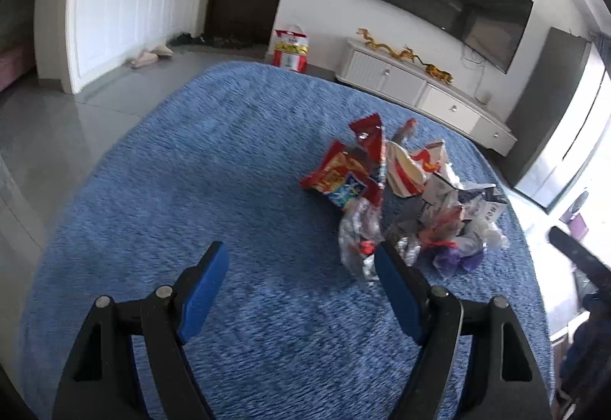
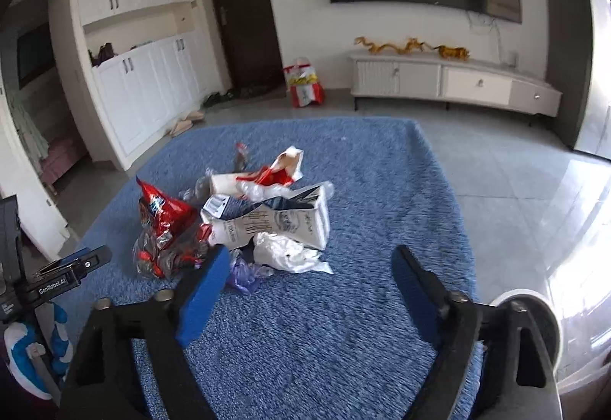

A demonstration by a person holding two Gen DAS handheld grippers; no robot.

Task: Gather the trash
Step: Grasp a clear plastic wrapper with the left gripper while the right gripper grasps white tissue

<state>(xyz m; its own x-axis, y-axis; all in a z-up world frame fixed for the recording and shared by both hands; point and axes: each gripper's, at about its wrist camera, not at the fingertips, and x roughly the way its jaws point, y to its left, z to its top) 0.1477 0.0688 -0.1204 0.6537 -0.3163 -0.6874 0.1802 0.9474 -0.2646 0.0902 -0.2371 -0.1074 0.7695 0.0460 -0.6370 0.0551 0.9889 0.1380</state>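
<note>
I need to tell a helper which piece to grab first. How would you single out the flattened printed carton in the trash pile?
On the blue rug, find the trash pile. The carton lies on its right side: flattened white card with black print, unlike the red snack bags left of it.

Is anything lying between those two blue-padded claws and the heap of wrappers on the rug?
Nothing visible does. Both the left gripper and the right gripper have open jaws with only bare blue rug in front, up to the trash pile. No bin for the pile shows in either view.
</note>
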